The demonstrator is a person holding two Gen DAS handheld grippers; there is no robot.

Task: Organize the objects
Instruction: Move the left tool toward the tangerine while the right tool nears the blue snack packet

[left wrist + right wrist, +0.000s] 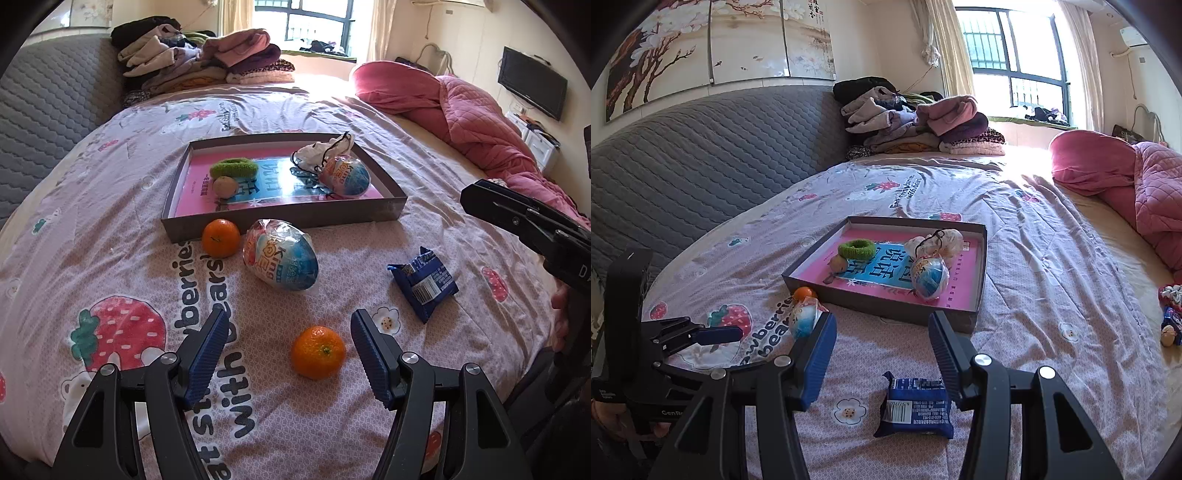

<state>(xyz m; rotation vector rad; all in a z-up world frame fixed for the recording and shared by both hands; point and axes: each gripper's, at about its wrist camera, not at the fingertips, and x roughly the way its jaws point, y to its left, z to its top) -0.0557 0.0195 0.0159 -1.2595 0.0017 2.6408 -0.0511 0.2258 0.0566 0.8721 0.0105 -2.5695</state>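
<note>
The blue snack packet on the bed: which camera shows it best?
The right wrist view: the blue packet lies close, between that gripper's open fingers, barcode visible. The left wrist view shows it smaller, off to the right on the sheet.

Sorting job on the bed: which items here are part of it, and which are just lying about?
Part of the job: box tray, near orange, far orange, foil egg, blue snack packet.

Lying about: folded clothes pile, pink quilt, wall television.
</note>
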